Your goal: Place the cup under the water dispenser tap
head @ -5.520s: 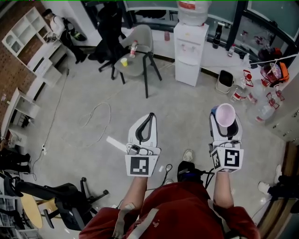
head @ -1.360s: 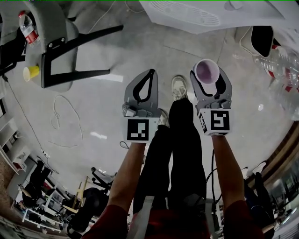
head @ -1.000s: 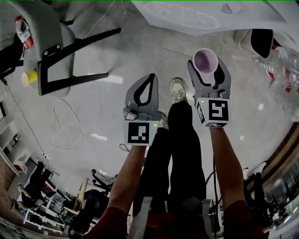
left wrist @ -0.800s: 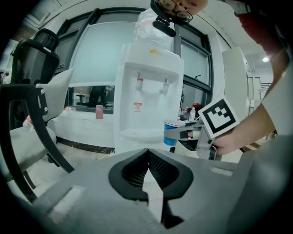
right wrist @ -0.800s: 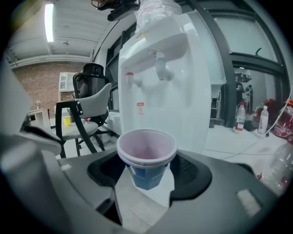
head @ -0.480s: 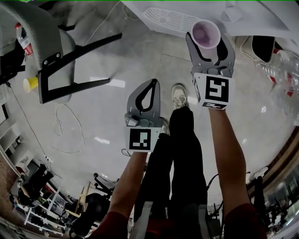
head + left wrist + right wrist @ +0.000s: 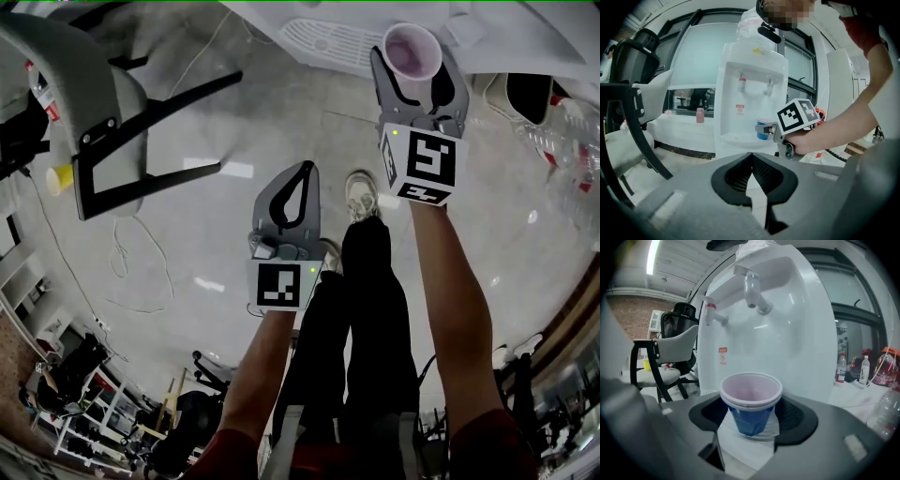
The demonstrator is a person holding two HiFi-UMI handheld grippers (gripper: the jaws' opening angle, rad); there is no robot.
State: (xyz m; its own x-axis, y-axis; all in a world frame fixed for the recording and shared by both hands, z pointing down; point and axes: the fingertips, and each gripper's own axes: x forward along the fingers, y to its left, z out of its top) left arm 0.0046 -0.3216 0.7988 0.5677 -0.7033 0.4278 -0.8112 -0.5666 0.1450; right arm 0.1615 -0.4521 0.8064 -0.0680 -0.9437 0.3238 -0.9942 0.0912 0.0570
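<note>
A blue cup (image 7: 751, 404) with a pale pink inside stands upright between the jaws of my right gripper (image 7: 752, 412), which is shut on it. Right behind it rises the white water dispenser (image 7: 787, 338), its red tap (image 7: 711, 311) and white tap (image 7: 753, 289) above and beyond the cup. In the head view the cup (image 7: 412, 49) is at the edge of the dispenser's drip grille (image 7: 347, 42). My left gripper (image 7: 303, 169) hangs lower over the floor, shut and empty. From the left gripper view, the cup (image 7: 763, 129) is level with the dispenser's tray (image 7: 740, 138).
A grey chair (image 7: 103, 103) with a small yellow cup (image 7: 58, 178) and a bottle (image 7: 37, 80) stands to the left. A cable (image 7: 122, 253) lies on the floor. A black bin (image 7: 530, 94) and several bottles (image 7: 567, 141) are to the right of the dispenser.
My right gripper has carried the cup forward, up the picture, to the dispenser's drip grille. The left gripper has stayed where it was, still shut.
</note>
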